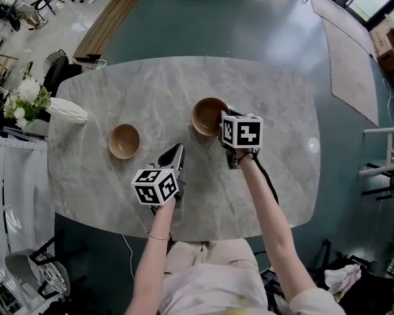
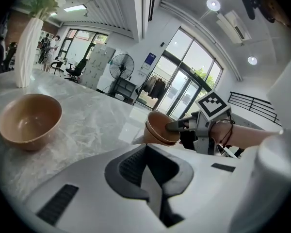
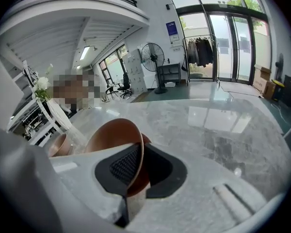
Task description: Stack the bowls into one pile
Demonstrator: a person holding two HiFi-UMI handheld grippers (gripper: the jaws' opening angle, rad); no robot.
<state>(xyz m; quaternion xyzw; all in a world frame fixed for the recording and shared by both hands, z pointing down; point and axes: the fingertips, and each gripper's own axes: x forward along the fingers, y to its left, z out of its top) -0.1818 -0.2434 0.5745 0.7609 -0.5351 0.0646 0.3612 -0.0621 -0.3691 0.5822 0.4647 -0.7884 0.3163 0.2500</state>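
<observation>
A tan bowl sits upright and empty on the table, ahead and to the left of the left hand-held gripper and apart from it. A brown bowl hangs tilted, with its rim pinched between the jaws of the right hand-held gripper. The two bowls are well apart and unstacked.

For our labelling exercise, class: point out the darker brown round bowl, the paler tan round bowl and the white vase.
Darker brown round bowl [image 1: 207, 117]: head view, inner hollow.
Paler tan round bowl [image 1: 124, 141]: head view, inner hollow.
White vase [image 1: 69, 111]: head view, body.
</observation>
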